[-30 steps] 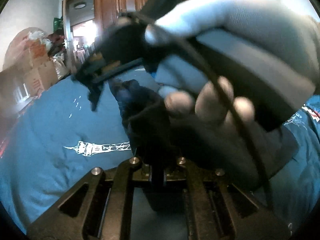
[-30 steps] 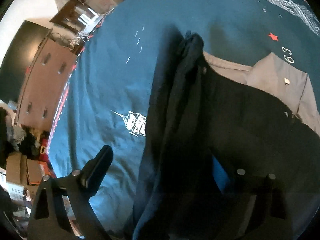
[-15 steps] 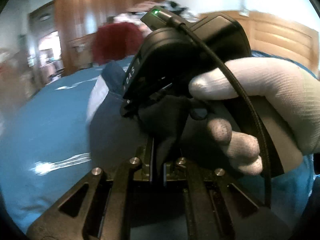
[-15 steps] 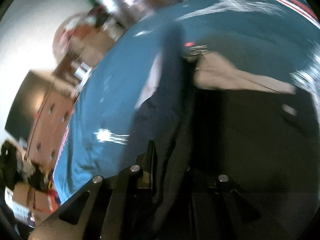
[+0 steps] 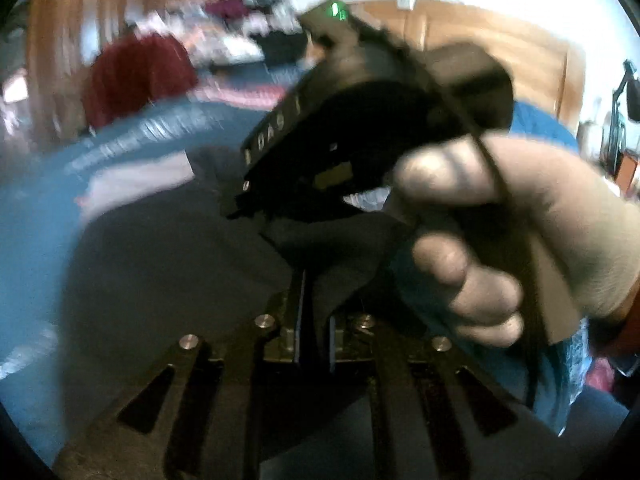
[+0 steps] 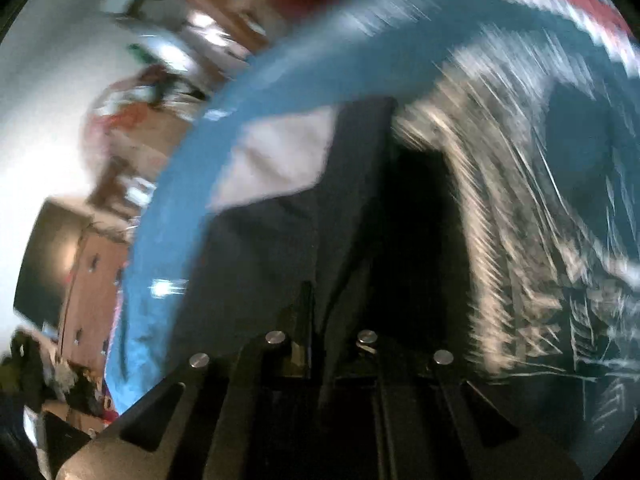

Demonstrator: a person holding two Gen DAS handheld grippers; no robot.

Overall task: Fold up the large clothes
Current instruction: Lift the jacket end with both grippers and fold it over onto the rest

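Lifted higher off the bed [image 6: 256,80], the limp, light dark garment [image 5: 168,264] hangs pinched in both closed hand-held grippers, left [image 5: 314,300] and right [image 6: 320,320], best held by its edges

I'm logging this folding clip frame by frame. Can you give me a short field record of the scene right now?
surface: blue bedspread with white prints
garment: dark garment, partly lifted off the bedspread
left gripper: shut on a pinch of the dark garment
right gripper: shut on the garment's edge
gloved hand: holds the right gripper's handle, close ahead of the left camera
image quality: strong motion blur in both views
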